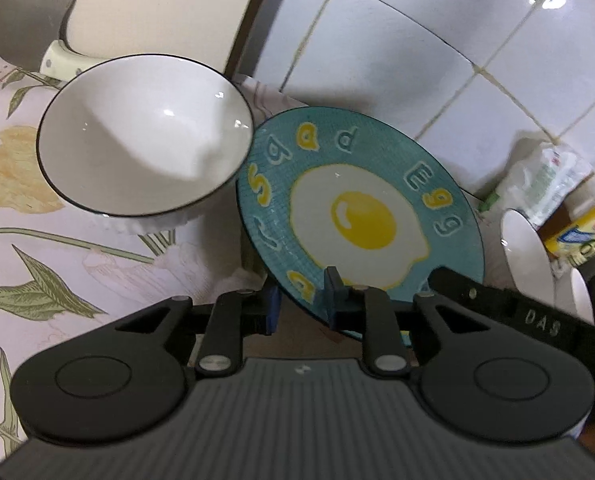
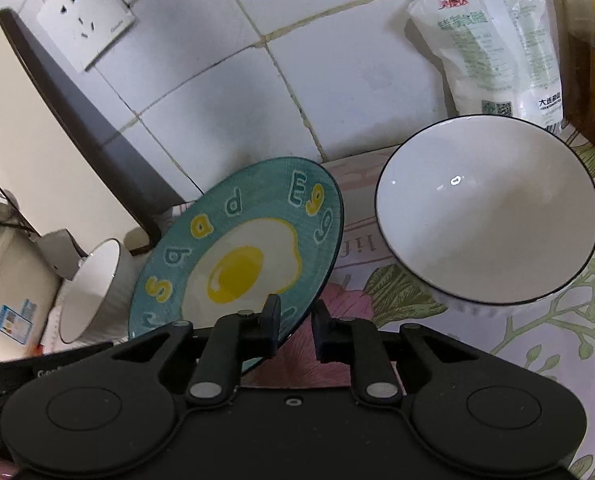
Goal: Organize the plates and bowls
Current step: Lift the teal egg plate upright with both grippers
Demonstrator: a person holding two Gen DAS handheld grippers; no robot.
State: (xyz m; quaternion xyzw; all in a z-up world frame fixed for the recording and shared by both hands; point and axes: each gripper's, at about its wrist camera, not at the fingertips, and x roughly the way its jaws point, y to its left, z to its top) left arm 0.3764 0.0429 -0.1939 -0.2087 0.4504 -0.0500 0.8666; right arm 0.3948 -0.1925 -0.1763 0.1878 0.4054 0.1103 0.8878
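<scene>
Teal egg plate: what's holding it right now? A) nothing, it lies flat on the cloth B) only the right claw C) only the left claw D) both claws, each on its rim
D: the left claw and the right claw each pinch the near rim of the teal egg plate, which is tilted up off the floral cloth.

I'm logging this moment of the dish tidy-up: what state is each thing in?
Egg plate: tilted, gripped at its rim by both tools.
Left tool: shut on the egg plate.
Right tool: shut on the egg plate.
Bowl by the cleaver: empty.
Bowl by the packet: empty.
</scene>
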